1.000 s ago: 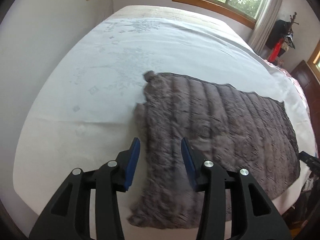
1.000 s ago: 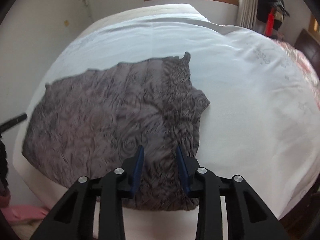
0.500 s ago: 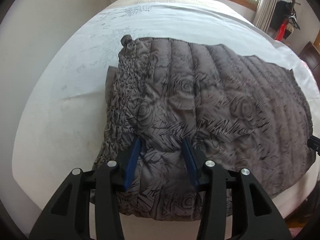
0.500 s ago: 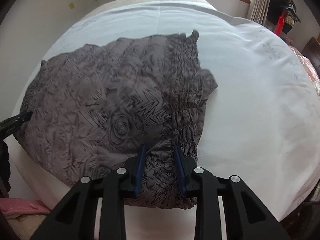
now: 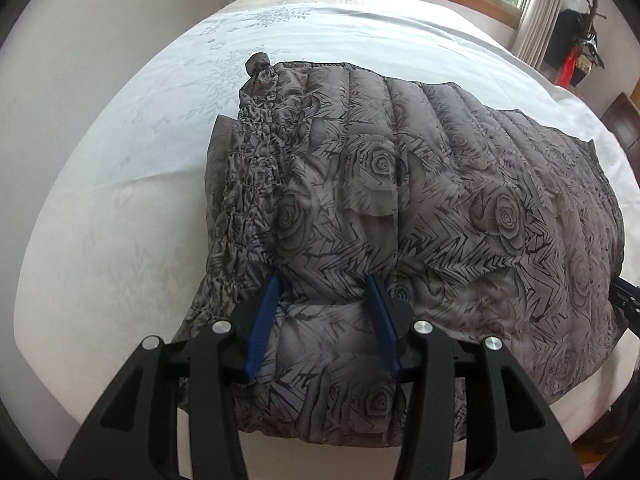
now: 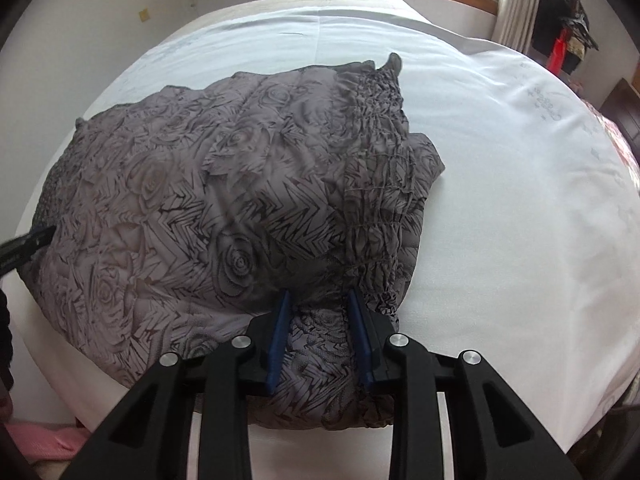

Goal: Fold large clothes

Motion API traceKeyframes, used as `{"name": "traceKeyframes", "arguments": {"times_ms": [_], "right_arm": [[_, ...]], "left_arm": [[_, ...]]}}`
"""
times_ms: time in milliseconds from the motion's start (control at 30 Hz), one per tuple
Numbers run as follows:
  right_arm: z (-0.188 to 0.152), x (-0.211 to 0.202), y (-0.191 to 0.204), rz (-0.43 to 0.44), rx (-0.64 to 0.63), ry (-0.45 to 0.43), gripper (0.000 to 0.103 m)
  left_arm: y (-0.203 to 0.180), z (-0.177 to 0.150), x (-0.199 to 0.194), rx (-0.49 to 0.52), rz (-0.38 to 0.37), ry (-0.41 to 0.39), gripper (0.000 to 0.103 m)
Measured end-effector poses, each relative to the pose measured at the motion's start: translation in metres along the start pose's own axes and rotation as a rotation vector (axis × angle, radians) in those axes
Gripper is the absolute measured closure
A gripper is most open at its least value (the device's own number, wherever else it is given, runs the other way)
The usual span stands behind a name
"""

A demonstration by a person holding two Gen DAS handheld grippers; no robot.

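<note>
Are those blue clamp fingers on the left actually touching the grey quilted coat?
Touching. In the left wrist view, the left gripper has both blue fingers pressed into the grey coat, fabric bulging between them.

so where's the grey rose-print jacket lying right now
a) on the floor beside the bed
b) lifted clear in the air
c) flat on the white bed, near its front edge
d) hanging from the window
c, the grey jacket lies spread on the white bed, with both grippers' fingers pushed into its near hem.

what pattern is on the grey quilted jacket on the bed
Dark roses and zigzag lines on grey jacket; clearest in left wrist view.
</note>
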State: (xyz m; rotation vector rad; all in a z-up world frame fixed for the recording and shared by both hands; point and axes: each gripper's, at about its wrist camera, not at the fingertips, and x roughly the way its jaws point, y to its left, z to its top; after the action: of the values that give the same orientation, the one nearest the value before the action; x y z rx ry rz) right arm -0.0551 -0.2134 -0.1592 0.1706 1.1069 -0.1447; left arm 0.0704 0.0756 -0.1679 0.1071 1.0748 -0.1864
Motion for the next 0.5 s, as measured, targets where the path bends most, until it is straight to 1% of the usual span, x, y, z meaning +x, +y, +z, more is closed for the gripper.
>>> {"name": "traceKeyframes", "arguments": {"times_ms": [133, 200, 367, 500], "right_arm": [[0.006, -0.008, 0.0, -0.007, 0.023, 0.003, 0.073], [0.008, -0.014, 0.0, 0.001, 0.034, 0.003, 0.071], [0.014, -0.03, -0.001, 0.029, 0.062, -0.014, 0.071], [0.02, -0.04, 0.001, 0.025, 0.05, -0.029, 0.07]], "left_arm": [[0.003, -0.004, -0.009, 0.007, 0.005, 0.003, 0.057], [0.005, -0.007, -0.017, 0.023, 0.014, -0.001, 0.058], [0.012, -0.011, -0.033, 0.033, 0.015, -0.01, 0.058], [0.023, -0.013, -0.048, 0.04, 0.019, -0.027, 0.055]]}}
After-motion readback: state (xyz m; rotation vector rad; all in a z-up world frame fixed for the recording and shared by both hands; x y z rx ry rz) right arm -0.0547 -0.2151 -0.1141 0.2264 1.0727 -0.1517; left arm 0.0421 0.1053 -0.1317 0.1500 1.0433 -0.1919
